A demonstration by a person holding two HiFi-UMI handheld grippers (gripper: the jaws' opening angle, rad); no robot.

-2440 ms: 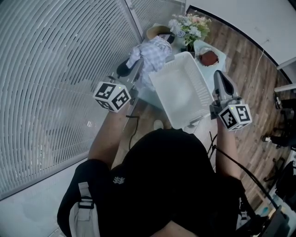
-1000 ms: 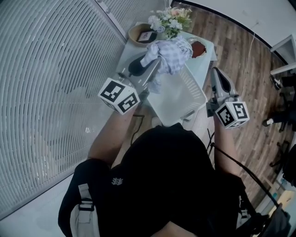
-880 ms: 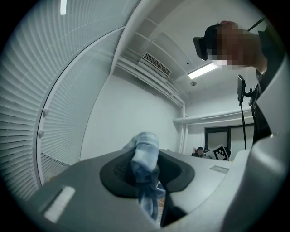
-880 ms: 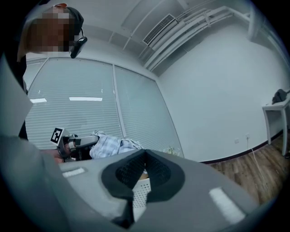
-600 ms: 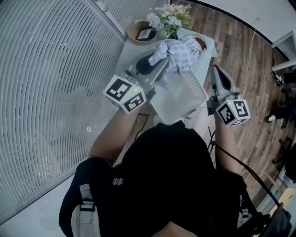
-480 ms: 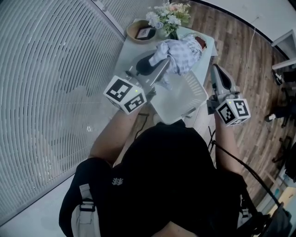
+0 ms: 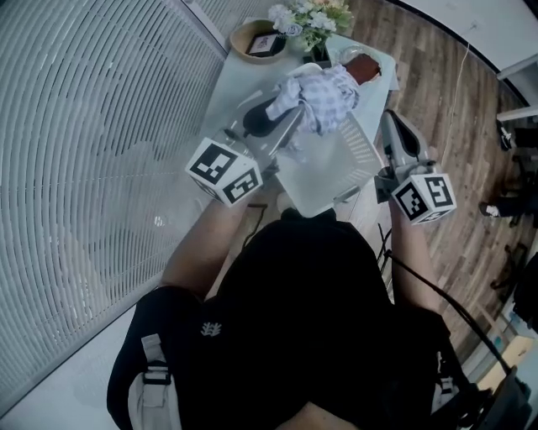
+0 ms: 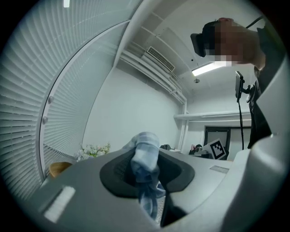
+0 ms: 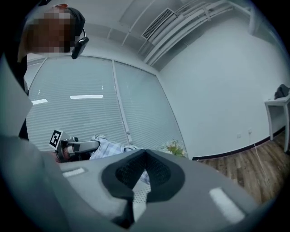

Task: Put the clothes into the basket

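A pale rectangular worktop [image 7: 229,86] stands beside a wall of white slatted blinds [image 7: 92,126]. On it sits a white perforated plastic basket [image 7: 328,180], its near end toward the person. A bunched blue-and-white checked cloth garment [image 7: 324,92] hangs above the basket's far end, with a strip trailing down toward the inside. The left tool [image 7: 282,107] grips this garment, its dark pads pressed on a fold of the fabric. The right tool [image 7: 390,126] sits just beside the basket's right rim with its pads meeting at the tips. Perforated white plastic shows in the slit beneath, and I cannot tell whether it is pinched. At the far end stand a round wooden bowl [image 7: 256,38], a white flower bouquet [image 7: 307,15] and a reddish-brown lump [image 7: 362,67].
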